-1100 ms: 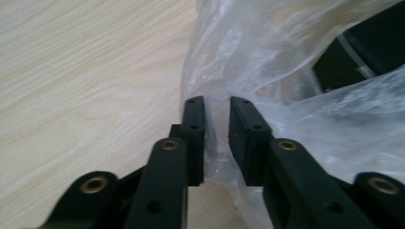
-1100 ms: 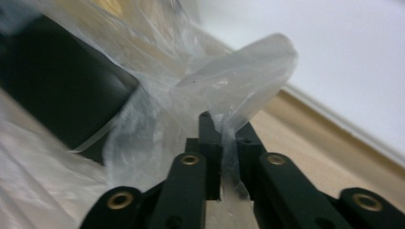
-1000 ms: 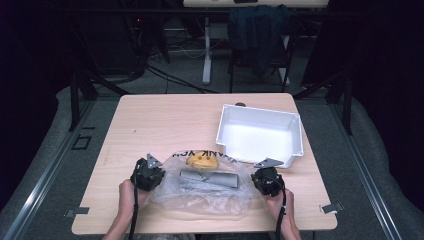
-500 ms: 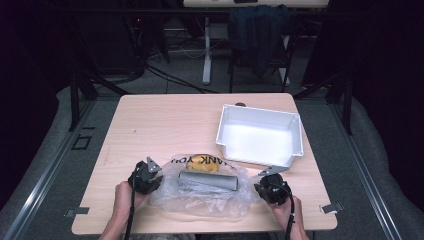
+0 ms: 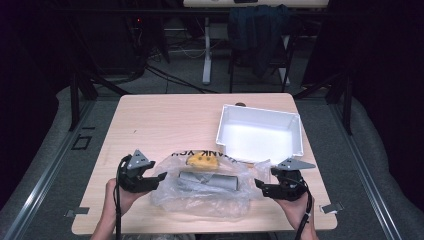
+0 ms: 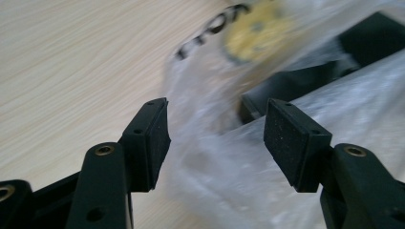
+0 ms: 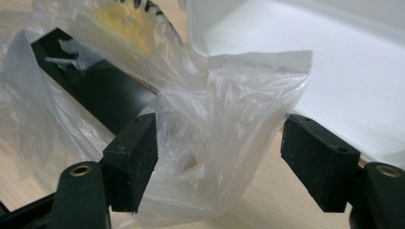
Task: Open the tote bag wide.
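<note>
High view has the clear bag [image 5: 202, 192] flat on the desk's [image 5: 165, 125] near edge between both claws. Inside there's a grey tube [image 5: 207, 181], hazy through plastic, and a yellow blob [image 5: 202, 160] covering part of some black lettering. Left claw [image 5: 150, 181] and right claw [image 5: 265, 187] have just been opening; both are spread, pinching nothing. White bin [image 5: 260, 132] sits just behind.

Bare table [image 5: 165, 125] from nine to twelve o'clock for your passage, white bin [image 5: 260, 134] blocking at one, plastic bag [image 5: 205, 192] between your grippers.
</note>
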Motion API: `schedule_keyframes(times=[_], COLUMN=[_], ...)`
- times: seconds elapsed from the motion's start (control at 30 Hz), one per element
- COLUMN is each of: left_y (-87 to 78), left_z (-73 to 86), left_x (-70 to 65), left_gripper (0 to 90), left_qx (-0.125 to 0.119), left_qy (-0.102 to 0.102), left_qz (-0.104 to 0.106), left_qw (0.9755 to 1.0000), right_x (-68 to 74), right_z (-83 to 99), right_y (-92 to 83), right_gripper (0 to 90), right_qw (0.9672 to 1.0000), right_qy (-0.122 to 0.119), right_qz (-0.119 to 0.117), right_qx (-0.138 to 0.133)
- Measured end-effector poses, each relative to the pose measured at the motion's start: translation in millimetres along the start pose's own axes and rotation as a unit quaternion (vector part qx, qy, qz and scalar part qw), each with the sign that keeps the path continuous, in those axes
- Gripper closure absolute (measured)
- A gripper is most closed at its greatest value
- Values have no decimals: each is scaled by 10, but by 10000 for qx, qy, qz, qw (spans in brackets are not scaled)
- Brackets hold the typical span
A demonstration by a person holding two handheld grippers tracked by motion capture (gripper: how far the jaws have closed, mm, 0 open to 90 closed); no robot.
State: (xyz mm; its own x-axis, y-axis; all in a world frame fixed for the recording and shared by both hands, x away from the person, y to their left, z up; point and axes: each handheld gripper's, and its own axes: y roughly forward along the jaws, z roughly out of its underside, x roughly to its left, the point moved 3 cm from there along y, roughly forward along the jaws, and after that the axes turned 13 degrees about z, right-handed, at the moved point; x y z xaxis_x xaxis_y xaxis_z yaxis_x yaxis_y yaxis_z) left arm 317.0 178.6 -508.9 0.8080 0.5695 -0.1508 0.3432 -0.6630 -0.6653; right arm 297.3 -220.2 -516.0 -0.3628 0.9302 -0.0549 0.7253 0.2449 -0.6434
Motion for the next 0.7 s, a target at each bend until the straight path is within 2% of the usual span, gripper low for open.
schedule_keyframes(times=[0.03, 0.07, 0.1, 0.17, 0.2, 0.27, 0.3, 0.37, 0.4, 0.57, 0.7], left_y=[33, 93, 155, 278, 347, 463, 512, 574, 604, 687, 692], left_z=[-6, 1, 20, 76, 117, 192, 228, 272, 296, 393, 441], left_x=[-49, -98, -126, -145, -147, -145, -142, -149, -149, -147, -140], left_gripper=[417, 420, 434, 447, 486, 528, 569, 620, 667, 852, 890], left_qx=[-14, 46, 158, 361, 503, 784, 848, 962, 998, 1227, 1338], left_qy=[33, 93, 161, 183, 228, 309, 324, 361, 416, 552, 554], left_qz=[207, 273, 353, 388, 447, 292, 318, 234, 231, 180, 178], left_qw=[9998, 9996, 9991, 9984, 9975, 9960, 9954, 9944, 9939, 9907, 9893], right_x=[16, 32, 49, 52, 57, 73, 81, 97, 104, 111, 90], right_z=[-13, -21, -19, 14, 45, 118, 151, 197, 209, 257, 343], right_y=[-18, -16, 9, 97, 159, 295, 360, 462, 495, 579, 588], right_gripper=[298, 340, 449, 593, 682, 773, 814, 857, 877, 894, 896], right_qw=[10000, 9999, 9999, 9999, 9998, 9991, 9989, 9978, 9975, 9959, 9942], right_qy=[10, -14, -10, -34, -2, -26, -77, -94, -128, -161, -247], right_qz=[-30, -88, -105, -102, -138, -201, -154, -230, -186, -191, -80], right_qx=[-69, -77, -70, 96, 154, 360, 441, 610, 669, 870, 1046])
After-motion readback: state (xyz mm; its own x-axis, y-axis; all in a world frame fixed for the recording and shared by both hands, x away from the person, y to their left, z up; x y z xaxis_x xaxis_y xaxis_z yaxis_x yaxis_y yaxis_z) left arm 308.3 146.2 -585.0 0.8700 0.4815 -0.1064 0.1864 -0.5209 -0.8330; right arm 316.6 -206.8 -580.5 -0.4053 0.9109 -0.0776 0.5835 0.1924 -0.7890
